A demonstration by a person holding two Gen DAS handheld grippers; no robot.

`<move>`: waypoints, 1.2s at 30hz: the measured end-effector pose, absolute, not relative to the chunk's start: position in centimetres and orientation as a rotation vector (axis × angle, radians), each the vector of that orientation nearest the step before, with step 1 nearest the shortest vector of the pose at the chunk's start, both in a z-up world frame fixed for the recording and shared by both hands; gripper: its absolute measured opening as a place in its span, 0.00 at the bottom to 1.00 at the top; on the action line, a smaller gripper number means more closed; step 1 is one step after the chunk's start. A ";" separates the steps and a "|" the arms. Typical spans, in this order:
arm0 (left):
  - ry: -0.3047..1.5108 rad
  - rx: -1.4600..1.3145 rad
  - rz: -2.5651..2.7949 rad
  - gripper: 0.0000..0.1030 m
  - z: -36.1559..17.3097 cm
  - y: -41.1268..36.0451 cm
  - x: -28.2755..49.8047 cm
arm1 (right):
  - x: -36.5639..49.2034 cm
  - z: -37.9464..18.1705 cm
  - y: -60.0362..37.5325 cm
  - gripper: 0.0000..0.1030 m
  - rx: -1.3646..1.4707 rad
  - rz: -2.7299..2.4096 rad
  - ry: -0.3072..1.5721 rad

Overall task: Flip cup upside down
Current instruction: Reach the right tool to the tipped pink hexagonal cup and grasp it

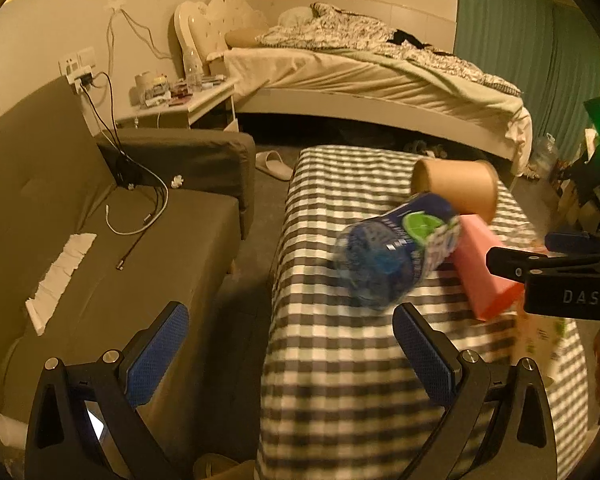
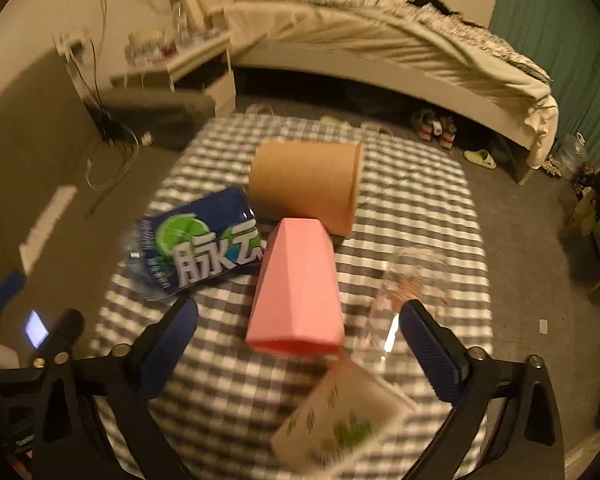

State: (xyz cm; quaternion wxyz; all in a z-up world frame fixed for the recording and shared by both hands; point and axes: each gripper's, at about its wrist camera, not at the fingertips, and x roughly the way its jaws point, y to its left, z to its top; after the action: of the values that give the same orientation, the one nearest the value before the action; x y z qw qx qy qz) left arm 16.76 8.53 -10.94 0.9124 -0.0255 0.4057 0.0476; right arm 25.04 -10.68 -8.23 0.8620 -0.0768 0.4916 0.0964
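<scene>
Both tools [image 1: 292,356] [image 2: 298,344] gape wide; pink cup [image 2: 296,288] and brown cup [image 2: 306,184] lie sideways.

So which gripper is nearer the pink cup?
Right. The right gripper has its open jaws on either side of the pink cup; the left gripper hangs back at the table's left edge.

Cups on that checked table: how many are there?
4, it seems: a brown paper cup farthest away, a pink cup at the centre, a clear glass to its right, and a white leaf-printed cup nearest. A blue-labelled bottle lies left. More may be hidden.
</scene>
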 end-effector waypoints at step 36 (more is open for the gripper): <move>0.782 -0.058 0.082 1.00 -6.3 8.0 12.1 | 19.3 -4.5 -10.2 0.59 -0.246 0.154 1.032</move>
State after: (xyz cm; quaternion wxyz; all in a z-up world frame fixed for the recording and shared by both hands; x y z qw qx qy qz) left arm 12.07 8.00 -6.26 0.9233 -0.0285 0.3809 0.0400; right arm 19.29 -10.19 -4.48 0.8598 -0.1173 0.4916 0.0736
